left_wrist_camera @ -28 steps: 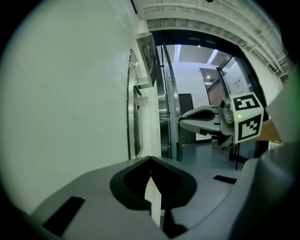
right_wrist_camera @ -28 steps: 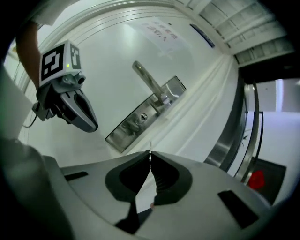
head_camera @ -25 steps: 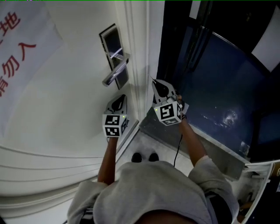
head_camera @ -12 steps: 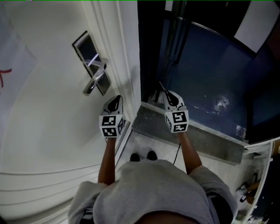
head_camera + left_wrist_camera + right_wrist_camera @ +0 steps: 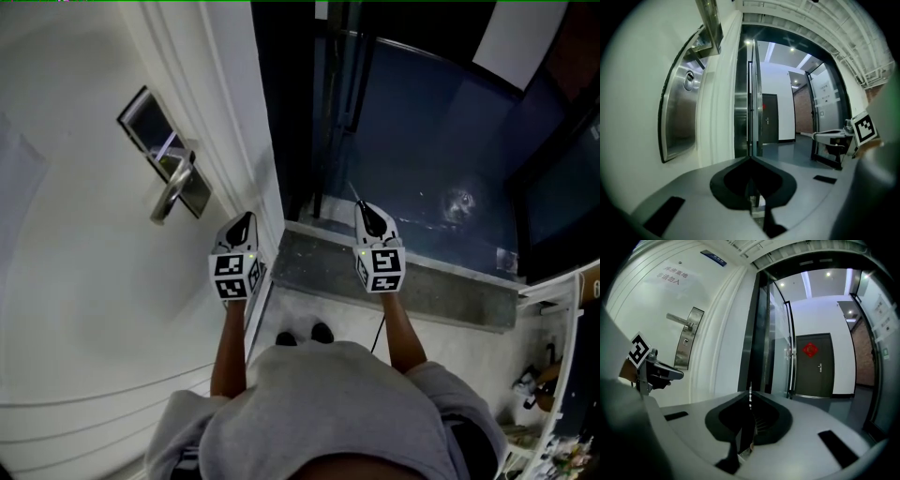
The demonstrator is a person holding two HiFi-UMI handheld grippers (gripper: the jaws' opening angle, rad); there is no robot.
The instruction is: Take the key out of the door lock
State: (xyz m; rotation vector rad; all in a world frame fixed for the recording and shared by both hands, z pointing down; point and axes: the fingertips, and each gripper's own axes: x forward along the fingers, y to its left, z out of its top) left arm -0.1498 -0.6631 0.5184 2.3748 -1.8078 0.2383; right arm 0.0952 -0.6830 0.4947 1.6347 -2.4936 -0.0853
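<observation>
The steel lock plate (image 5: 161, 161) with its lever handle (image 5: 172, 186) sits on the white door (image 5: 84, 281). In the left gripper view the plate's keyhole (image 5: 688, 80) shows with nothing in it. My right gripper (image 5: 361, 208) is shut on a thin metal key (image 5: 750, 391), whose tip pokes up from between the jaws (image 5: 353, 191). It hangs off the door, over the dark doorway. My left gripper (image 5: 246, 217) is shut with nothing in it, below and right of the lock plate, close to the door's edge.
A white moulded door frame (image 5: 234, 131) runs beside the lock. Past it are a grey stone threshold (image 5: 422, 281) and a dark glossy corridor floor (image 5: 441, 141). A glass partition with a metal post (image 5: 787, 348) and a far dark door (image 5: 813, 364) lie ahead.
My right gripper has moved right, away from the door edge, with the key still in it. The left gripper stays low by the door edge; the lock has slid left in the head view.
</observation>
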